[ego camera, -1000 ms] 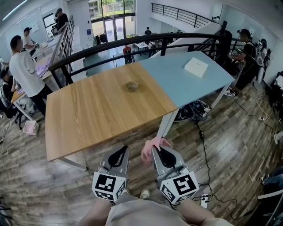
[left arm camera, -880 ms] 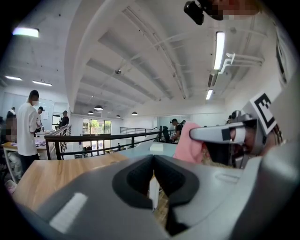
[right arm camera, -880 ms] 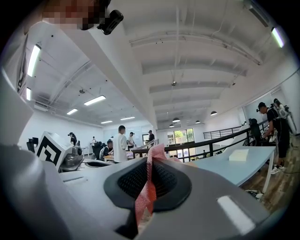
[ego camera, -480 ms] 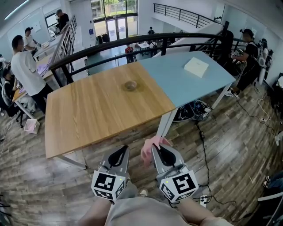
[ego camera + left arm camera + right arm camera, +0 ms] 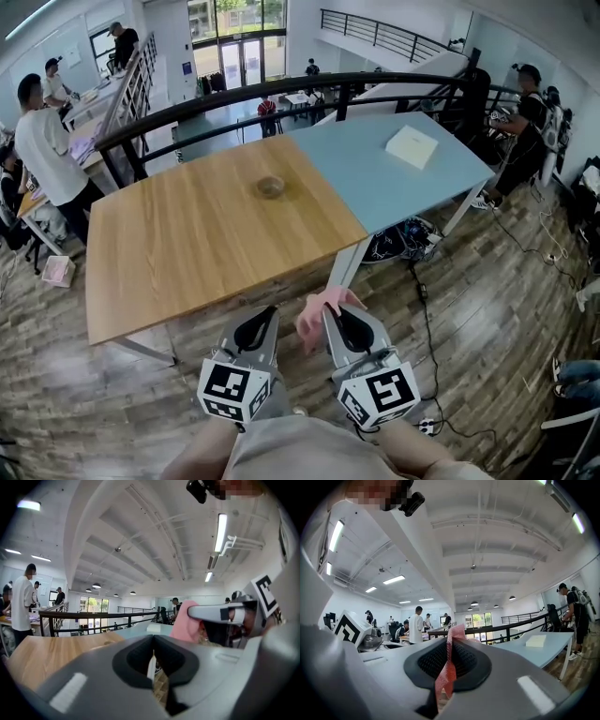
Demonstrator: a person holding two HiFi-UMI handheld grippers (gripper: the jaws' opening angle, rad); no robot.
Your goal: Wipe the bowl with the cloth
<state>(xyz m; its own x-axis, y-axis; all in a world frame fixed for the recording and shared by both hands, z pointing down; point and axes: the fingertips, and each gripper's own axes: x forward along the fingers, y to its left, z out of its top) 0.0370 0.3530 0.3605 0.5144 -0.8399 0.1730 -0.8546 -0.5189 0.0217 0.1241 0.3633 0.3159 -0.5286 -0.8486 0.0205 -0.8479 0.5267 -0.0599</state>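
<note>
The left gripper (image 5: 269, 313) is low in the head view, short of the near edge of the wooden table (image 5: 187, 244) and above the plank floor (image 5: 487, 309). Its fingers (image 5: 135, 657) are pressed together with nothing between them. Just beside it, the right gripper (image 5: 330, 311) has its fingers (image 5: 464, 660) closed on a pink cloth (image 5: 315, 316). A strip of the cloth runs up through the gap and bunches beyond the tips. The small brownish bowl (image 5: 270, 187) sits on the wooden table towards its far side, close to the seam with the adjoining light-blue table (image 5: 366, 183) and well apart from both grippers. A white box (image 5: 412, 146) lies on the blue table. Behind the tables runs a dark railing (image 5: 281, 89), and a person in a white shirt (image 5: 42, 141) stands at the left.
</note>
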